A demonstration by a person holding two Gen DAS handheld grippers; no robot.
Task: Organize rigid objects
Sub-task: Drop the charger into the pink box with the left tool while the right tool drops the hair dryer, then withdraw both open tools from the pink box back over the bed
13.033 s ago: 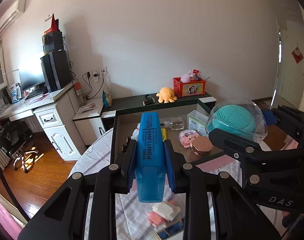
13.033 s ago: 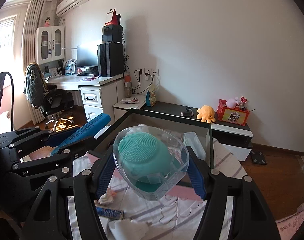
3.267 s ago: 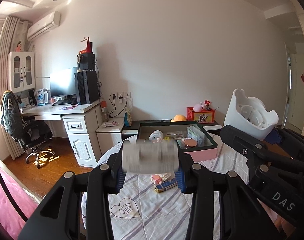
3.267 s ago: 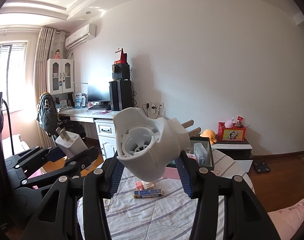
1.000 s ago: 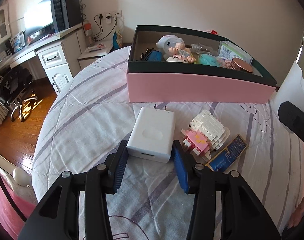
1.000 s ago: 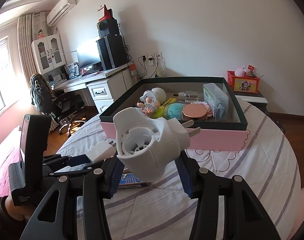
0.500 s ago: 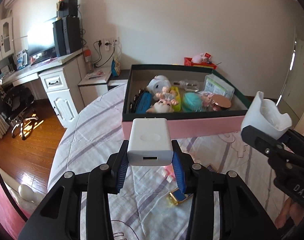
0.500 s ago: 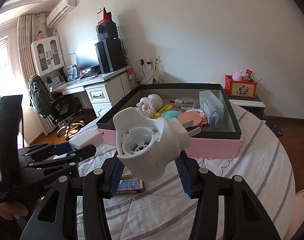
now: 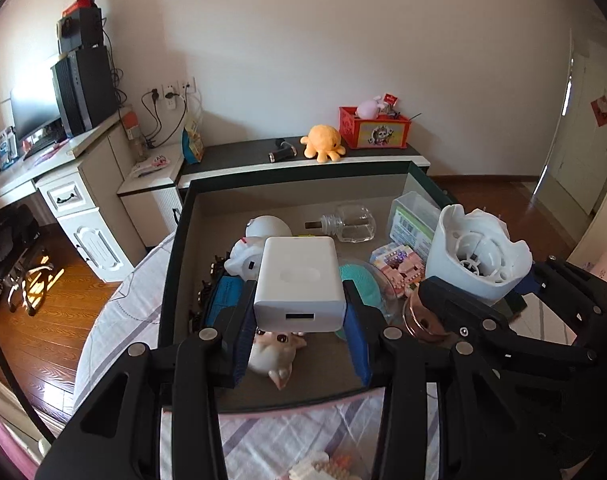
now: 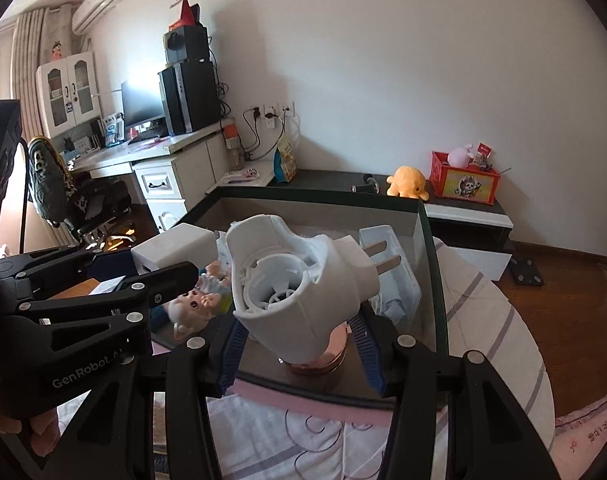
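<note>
- Left gripper [image 9: 299, 320]: blue pads clamped on the two sides of a white charger block [image 9: 299, 284], port side facing the camera, block held level above the near half of the box [image 9: 171, 280].
- Right gripper [image 10: 299, 344]: pads pressed against a white plug-in housing [image 10: 295, 292], open ribbed end toward the camera, two flat prongs pointing to the far right; held over the box's near right corner.
- In the left wrist view, right gripper and housing just to the right of the charger block, apart from it.
- Under the charger block: a small pale figurine [image 9: 273, 354] lying on the box floor; left of it a blue item, mostly hidden.
- Teal round brush [image 9: 357, 280] just right of the block; a copper-coloured round lid [image 9: 417, 316] at the near right, under the housing.
- Farther in: a white rounded toy [image 9: 259, 240], a clear glass bottle [image 9: 345, 222] lying on its side, a clear plastic case [image 9: 413, 220] at the far right wall, a pink block figure [image 9: 395, 262] near it.
- Box: dark rim, pink outer wall, resting on a striped cloth [image 9: 287, 432].
- On the cloth at the near edge: white and pink bricks [image 9: 315, 466], blurred.
- Beyond the box: a low dark cabinet with an orange plush octopus [image 9: 323, 142] and a red box [image 9: 373, 128]; a white desk with a monitor to the far left.
</note>
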